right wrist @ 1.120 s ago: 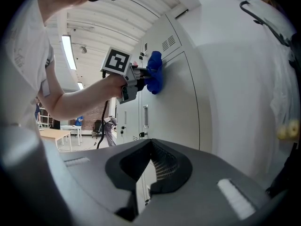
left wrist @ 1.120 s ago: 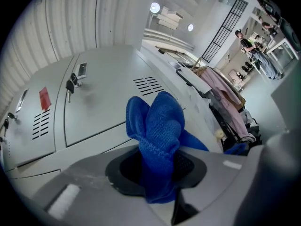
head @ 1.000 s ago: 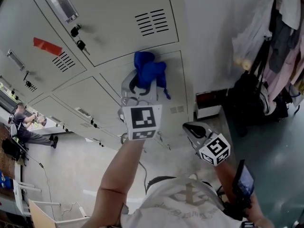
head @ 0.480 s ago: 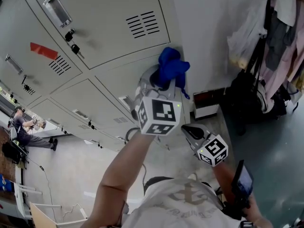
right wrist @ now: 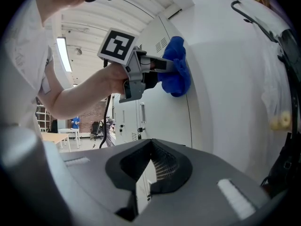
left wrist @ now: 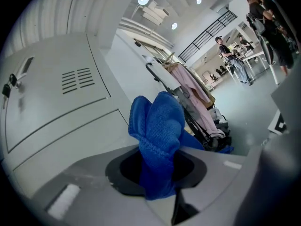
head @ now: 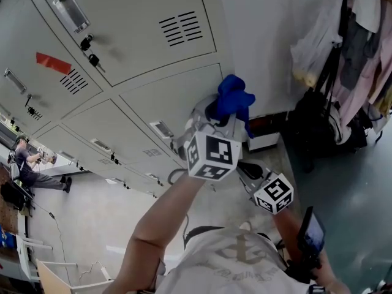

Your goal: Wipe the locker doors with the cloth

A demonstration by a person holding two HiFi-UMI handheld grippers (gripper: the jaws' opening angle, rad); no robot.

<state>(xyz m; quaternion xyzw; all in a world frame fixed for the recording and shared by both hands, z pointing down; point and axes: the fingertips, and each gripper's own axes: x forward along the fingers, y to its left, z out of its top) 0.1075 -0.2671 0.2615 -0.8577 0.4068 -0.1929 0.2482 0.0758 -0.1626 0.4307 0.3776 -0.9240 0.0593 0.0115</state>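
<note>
By the right edge of the locker door [head: 160,100], just beside the wall [head: 269,35], the blue cloth [head: 235,97] is bunched and clamped in the left gripper [head: 222,113]. It's prob. touching the metal, tho contact is hard to make out. Most of the door face lies left of the cloth, so strokes should go that way. The right gripper [right wrist: 148,169], jaws closed w/ nothing between, hangs back from the door, well apart. The door's lower right corner is hidden behind the marker cube [head: 212,156].

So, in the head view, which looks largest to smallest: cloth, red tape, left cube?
1. left cube, though it is nearest the camera, so its true rank is unsure
2. cloth
3. red tape
</note>
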